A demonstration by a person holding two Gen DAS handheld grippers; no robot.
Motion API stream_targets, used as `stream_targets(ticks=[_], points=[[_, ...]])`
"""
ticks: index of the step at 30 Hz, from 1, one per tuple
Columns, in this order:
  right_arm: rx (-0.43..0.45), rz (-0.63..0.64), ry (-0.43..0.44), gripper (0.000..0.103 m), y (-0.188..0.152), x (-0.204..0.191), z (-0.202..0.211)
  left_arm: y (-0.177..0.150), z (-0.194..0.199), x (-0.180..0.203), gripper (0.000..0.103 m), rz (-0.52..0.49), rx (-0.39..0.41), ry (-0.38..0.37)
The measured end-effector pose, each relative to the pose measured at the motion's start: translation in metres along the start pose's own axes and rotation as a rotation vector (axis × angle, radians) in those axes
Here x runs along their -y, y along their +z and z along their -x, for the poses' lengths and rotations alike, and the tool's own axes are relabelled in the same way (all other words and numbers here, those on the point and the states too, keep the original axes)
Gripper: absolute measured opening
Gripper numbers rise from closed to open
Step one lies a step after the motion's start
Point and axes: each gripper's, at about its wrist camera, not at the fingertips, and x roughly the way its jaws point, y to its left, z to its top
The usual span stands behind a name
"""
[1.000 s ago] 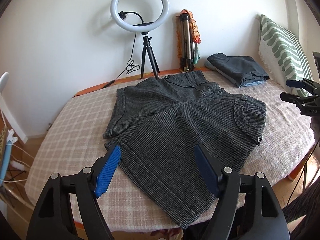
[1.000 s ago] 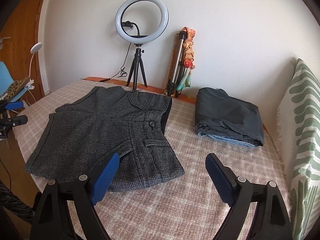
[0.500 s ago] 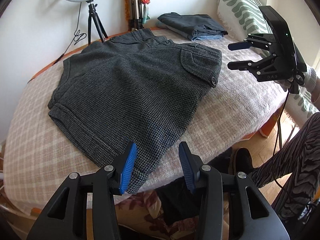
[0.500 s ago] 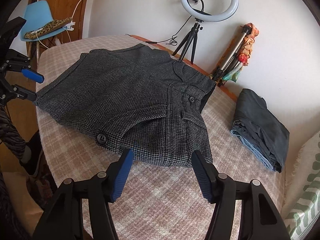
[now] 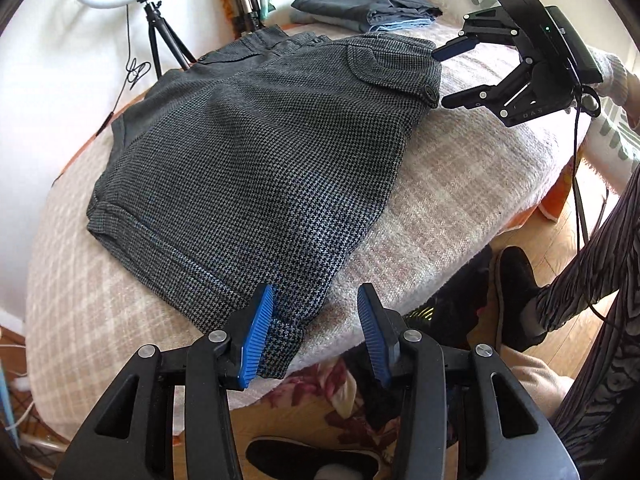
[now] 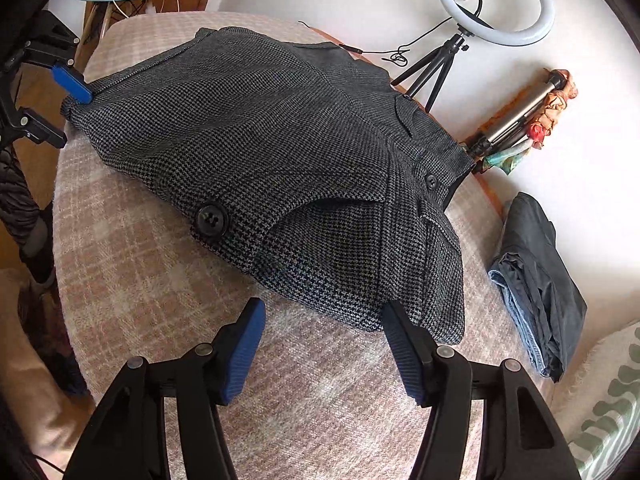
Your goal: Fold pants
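I saw a bed under a pink checked blanket [image 6: 168, 280] against a white wall, with a ring light [image 6: 496, 8] on its tripod, a folded tripod [image 6: 516, 120], a striped cushion [image 6: 612, 412] and a folded dark garment [image 6: 536, 276] along the far side. The pants [image 5: 260, 168] lay flat on the blanket, their hem reaching the near edge where bare wooden floor [image 5: 328, 424] and a person's patterned leg [image 5: 608, 280] showed. My left gripper [image 5: 316, 332] had its jaws spread around that hem corner without pinching it, and my right gripper [image 6: 324, 344] stood spread just beside the waist end, blanket clear around it.
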Motion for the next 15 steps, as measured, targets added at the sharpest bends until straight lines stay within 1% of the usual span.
stream_targets(ticks=[3, 4, 5, 6, 7, 8, 9, 10, 11, 12, 13, 14, 15], points=[[-0.005, 0.012, -0.026, 0.063, -0.001, -0.001, -0.006, -0.002, -0.001, -0.001, 0.042, -0.013, 0.0, 0.018], [-0.001, 0.018, -0.035, 0.063, 0.0, -0.002, -0.008, -0.002, -0.002, -0.002, 0.039, -0.017, 0.004, 0.021], [0.004, 0.025, -0.043, 0.062, 0.001, -0.003, -0.008, -0.002, -0.002, -0.002, 0.035, -0.019, 0.011, 0.032], [0.007, 0.034, -0.051, 0.062, 0.002, -0.004, -0.009, -0.002, -0.002, -0.004, 0.024, -0.02, 0.019, 0.045], [0.007, 0.044, -0.057, 0.059, 0.003, -0.006, -0.009, -0.002, -0.002, -0.007, 0.015, -0.01, 0.029, 0.042], [0.007, 0.051, -0.06, 0.052, 0.004, -0.007, -0.01, -0.001, -0.001, -0.012, 0.012, 0.015, 0.036, 0.016], [0.004, 0.053, -0.065, 0.048, 0.005, -0.008, -0.01, 0.0, 0.001, -0.017, 0.008, 0.044, 0.044, -0.006], [-0.003, 0.055, -0.089, 0.033, 0.005, -0.008, -0.011, 0.001, 0.003, -0.02, 0.007, 0.065, 0.055, -0.015], [-0.007, 0.055, -0.108, 0.028, 0.006, -0.007, -0.012, 0.002, 0.006, -0.023, 0.006, 0.074, 0.07, -0.016], [-0.001, 0.043, -0.102, 0.026, 0.006, -0.004, -0.01, 0.003, 0.009, -0.024, 0.005, 0.076, 0.088, -0.009], [0.012, 0.023, -0.092, 0.022, 0.007, 0.0, -0.007, 0.005, 0.013, -0.025, 0.005, 0.078, 0.105, -0.001], [0.022, 0.003, -0.087, 0.019, 0.008, 0.003, -0.004, 0.006, 0.017, -0.027, 0.004, 0.081, 0.121, 0.004], [0.036, -0.011, -0.089, 0.018, 0.011, 0.006, -0.001, 0.008, 0.021, -0.03, 0.004, 0.09, 0.136, 0.008]])
